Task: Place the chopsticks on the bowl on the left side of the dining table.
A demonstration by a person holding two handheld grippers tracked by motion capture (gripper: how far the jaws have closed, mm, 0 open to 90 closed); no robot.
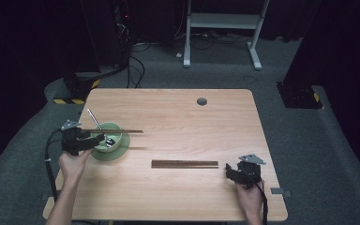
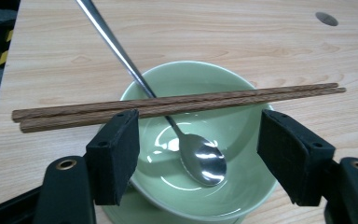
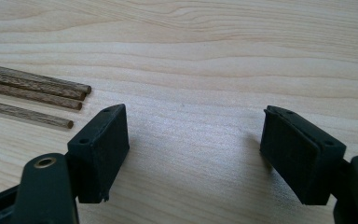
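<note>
Chopsticks, a thin, stiff, light wooden pair likely to roll or slip, lie across the green bowl rim above a spoon, just beyond the left gripper with jaws wide and empty; pinch them mid-length, both sticks together.

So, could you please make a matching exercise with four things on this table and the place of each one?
Things:
1. spoon
2. pair of chopsticks
3. green bowl
4. loose chopsticks

Places:
A. on a green saucer
B. flat on the table, near the right gripper
C. across the bowl's rim
D. inside the bowl, handle leaning out over the rim

Pairs: 1-D, 2-C, 3-A, 4-B
</note>
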